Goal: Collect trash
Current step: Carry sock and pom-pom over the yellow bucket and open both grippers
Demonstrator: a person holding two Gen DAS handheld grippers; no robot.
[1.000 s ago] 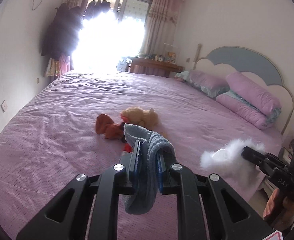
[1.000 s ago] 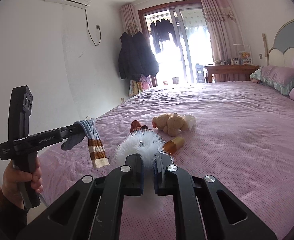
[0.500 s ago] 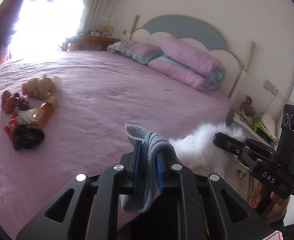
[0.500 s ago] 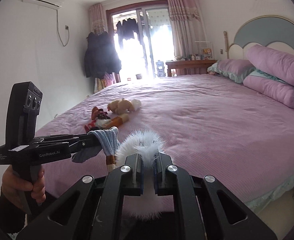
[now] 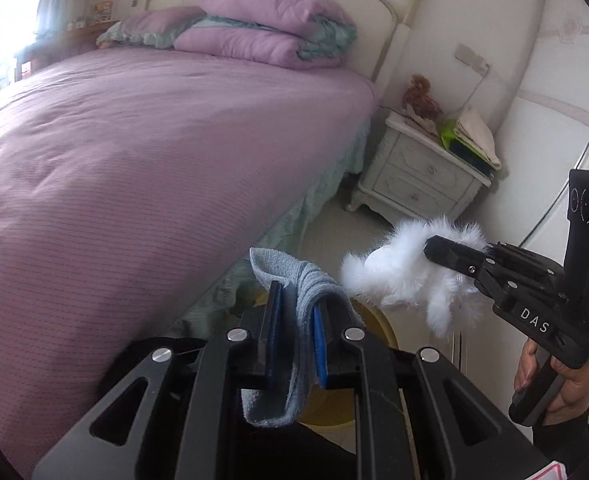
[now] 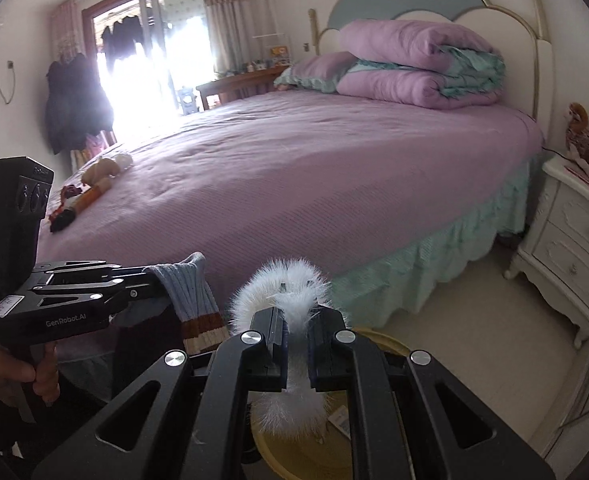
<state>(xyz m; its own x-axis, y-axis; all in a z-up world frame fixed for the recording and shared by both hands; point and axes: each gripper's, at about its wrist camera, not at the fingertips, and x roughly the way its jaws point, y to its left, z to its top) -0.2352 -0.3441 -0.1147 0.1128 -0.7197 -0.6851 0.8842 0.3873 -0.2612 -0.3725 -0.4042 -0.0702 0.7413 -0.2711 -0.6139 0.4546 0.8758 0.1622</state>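
Left wrist view: left claw [image 5: 298, 312] clamped on grey sock [image 5: 294, 280], right claw [image 6: 296, 330] clamped on white fluff [image 6: 290, 288] — carry step; next, release both over yellow bin [image 6: 390, 346].

Right gripper [image 6: 296, 330] clamped on white fluffy piece [image 6: 284, 292] above yellow bin [image 6: 378, 344], left gripper [image 6: 156, 286] pinching grey striped sock [image 6: 192, 300] just beside, purple bed [image 6: 314, 176], toys [image 6: 94, 184] at far edge, white nightstand [image 6: 574, 240] right.
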